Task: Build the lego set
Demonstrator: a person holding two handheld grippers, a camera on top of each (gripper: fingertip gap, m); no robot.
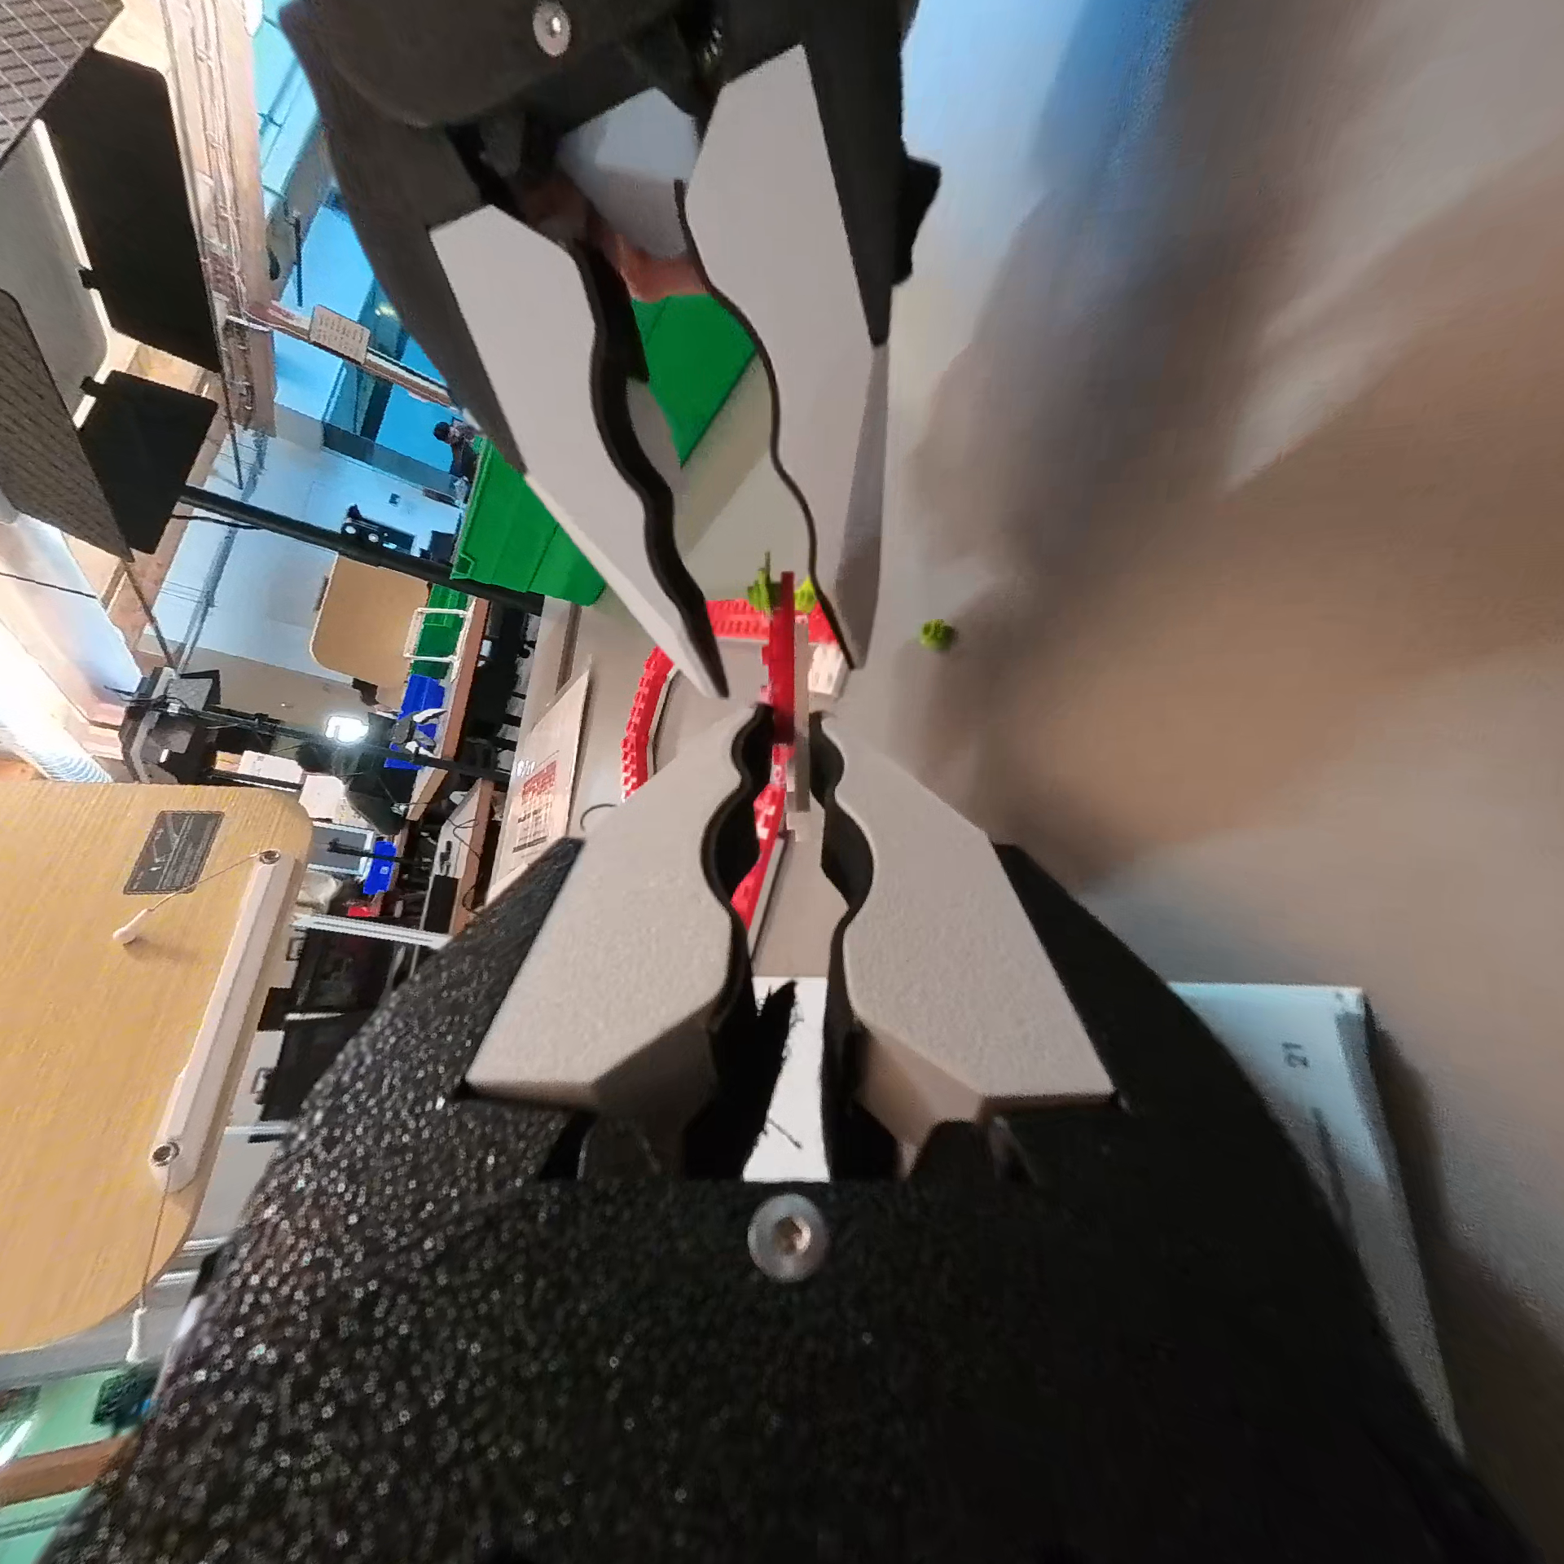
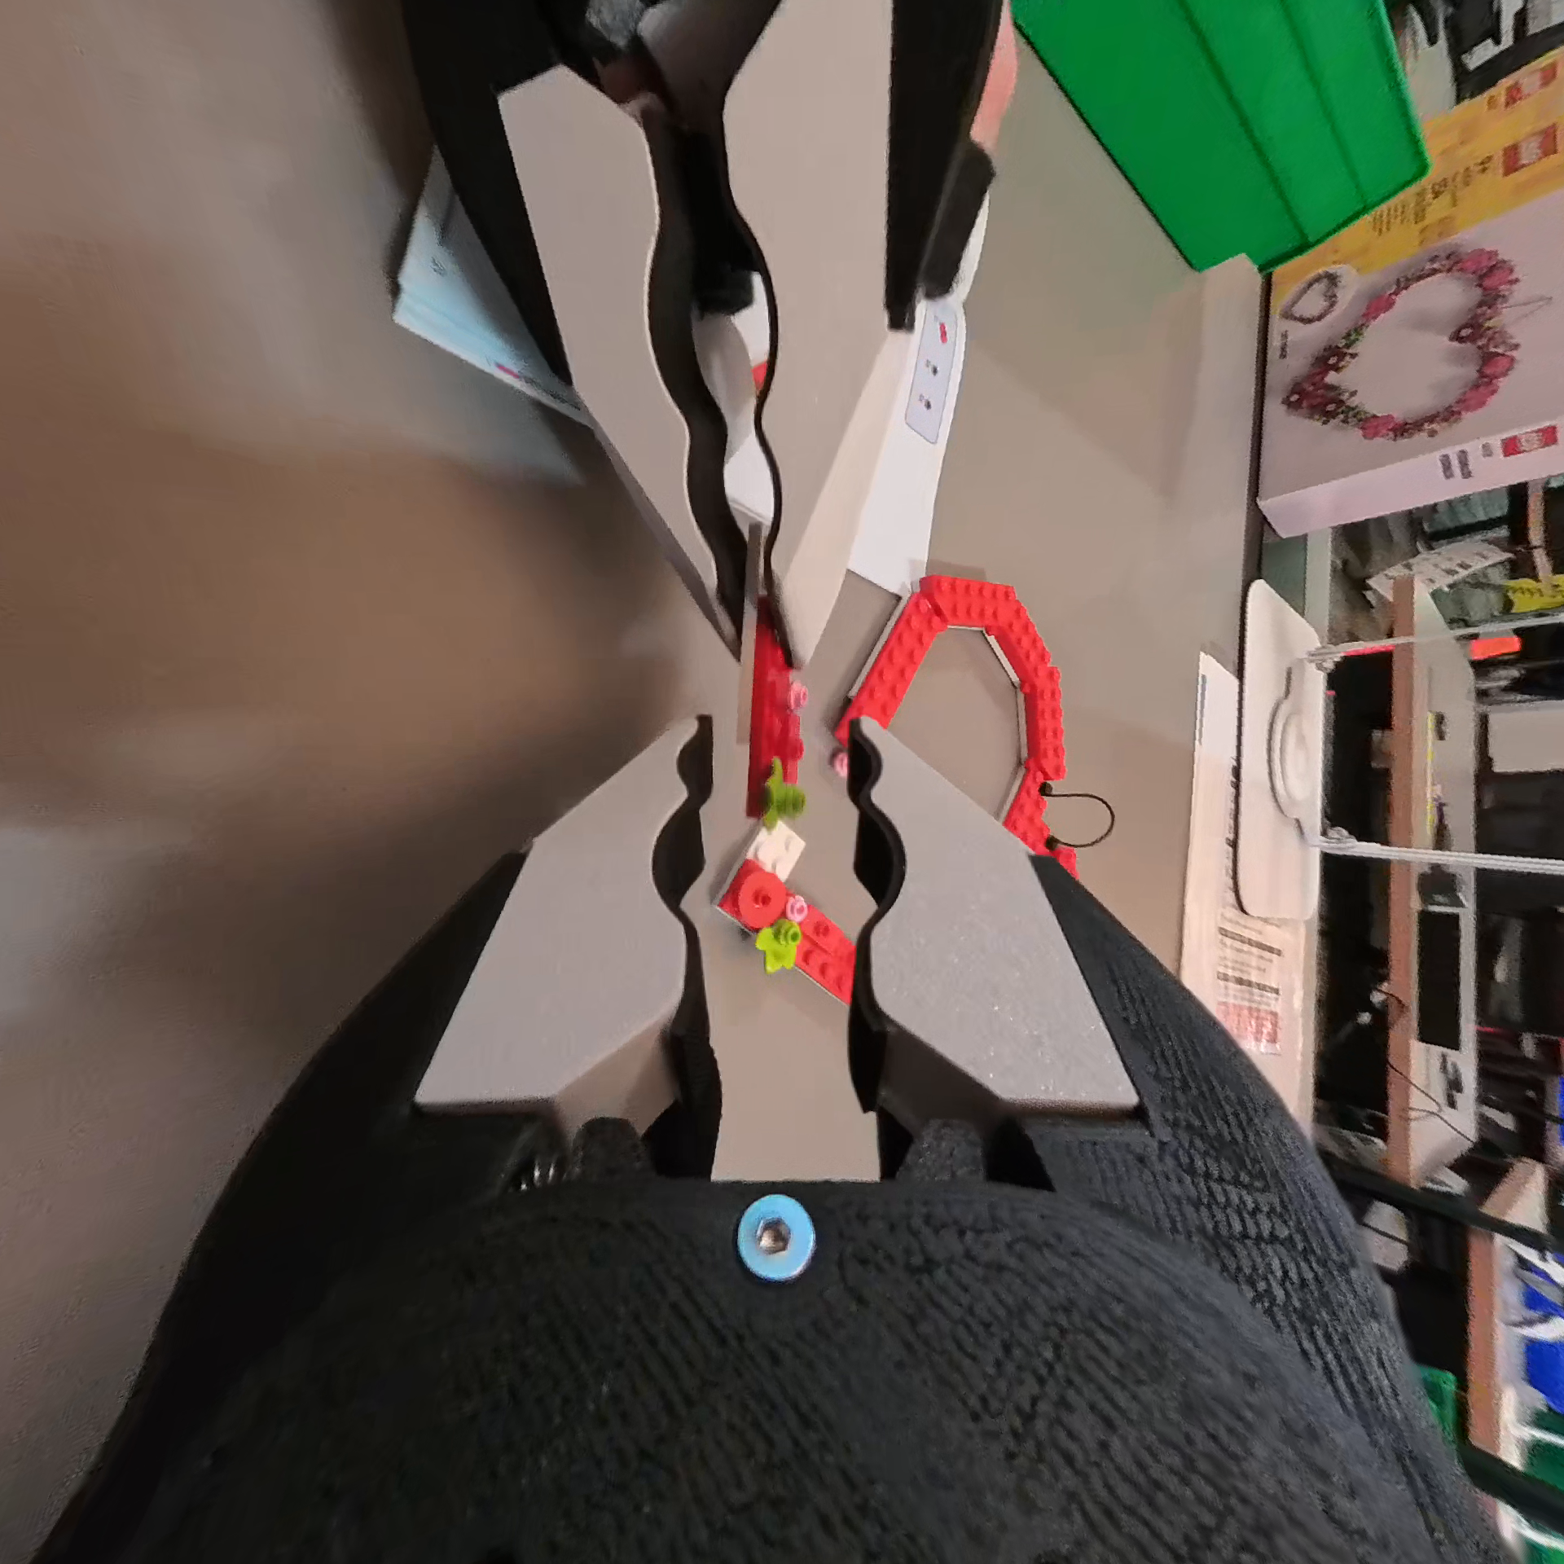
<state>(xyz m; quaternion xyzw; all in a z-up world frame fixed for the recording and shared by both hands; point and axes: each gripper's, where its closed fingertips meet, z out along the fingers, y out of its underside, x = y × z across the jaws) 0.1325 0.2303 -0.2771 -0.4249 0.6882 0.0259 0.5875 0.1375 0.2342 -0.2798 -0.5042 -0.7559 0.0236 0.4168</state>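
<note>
My left gripper (image 1: pixel 783 724) is shut on a red Lego strip (image 1: pixel 785 652), seen edge-on. In the right wrist view the left gripper (image 2: pixel 766 635) comes from the top and pinches the far end of this strip (image 2: pixel 772 719), which carries pink studs and a lime leaf piece. My right gripper (image 2: pixel 779 732) is open with its fingers on either side of the strip's near end. It shows at the top of the left wrist view (image 1: pixel 787 673). A second segment (image 2: pixel 787 922) with a white plate and a red round piece sits between my right fingers. I cannot tell whether it is joined to the strip.
A curved red Lego frame (image 2: pixel 1032 677) lies on the grey table to the right. A loose pink stud (image 2: pixel 839 764) and a loose lime piece (image 1: pixel 937 633) lie nearby. A green bin (image 2: pixel 1227 127), the set's box (image 2: pixel 1422 355) and an instruction booklet (image 2: pixel 474 322) stand farther off.
</note>
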